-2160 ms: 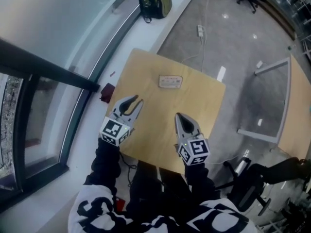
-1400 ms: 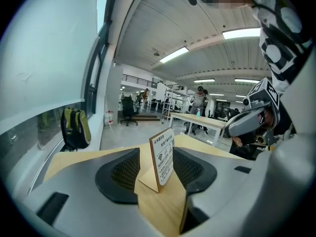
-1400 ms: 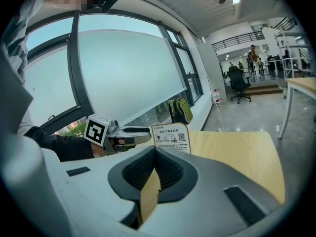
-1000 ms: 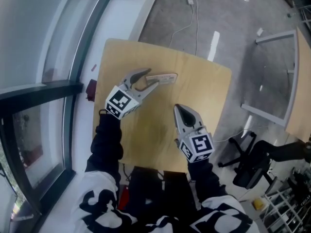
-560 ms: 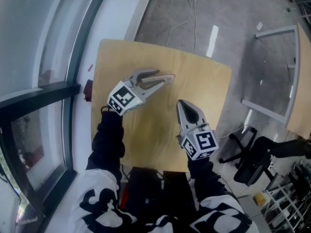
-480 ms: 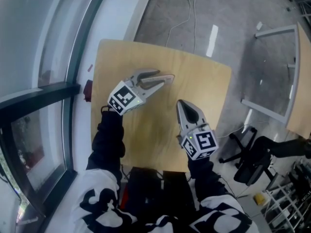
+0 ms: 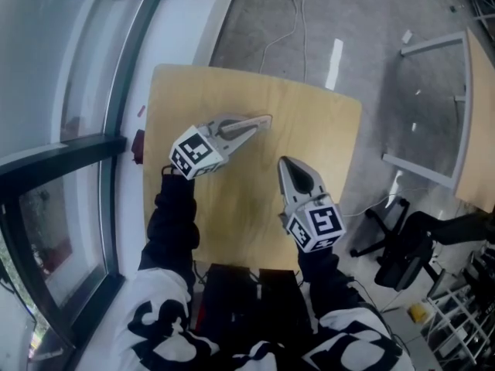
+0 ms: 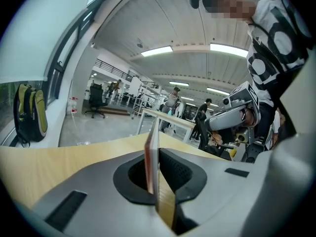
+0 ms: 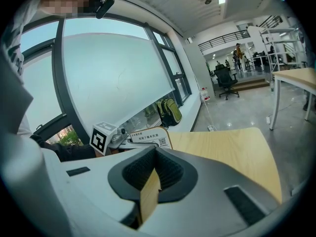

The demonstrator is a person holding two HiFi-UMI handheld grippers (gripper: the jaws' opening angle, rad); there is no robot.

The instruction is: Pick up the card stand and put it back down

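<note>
The card stand [image 7: 265,118] is a thin pale card in a wooden holder, at the far left of the light wooden table [image 7: 317,130]. My left gripper [image 7: 254,124] reaches over it from the near left. Its jaws have just been closing, and they now press on the stand. In the left gripper view the card stand [image 8: 152,157] shows edge-on between the pads. The right gripper view catches its printed face [image 9: 150,137]. My right gripper [image 7: 292,165] hovers over the middle of the table, shut, with nothing in it.
A glass window wall and a white sill run along the table's left side, with a dark red object [image 7: 138,145] on the sill. A green backpack [image 9: 169,111] sits further along. On the grey floor are a cable [image 7: 278,29], another table [image 7: 472,114] and an office chair [image 7: 402,253].
My left gripper moved from the table's near left out to the card stand, slid its open jaws round it, and closed them on it. The right gripper barely shifted.
</note>
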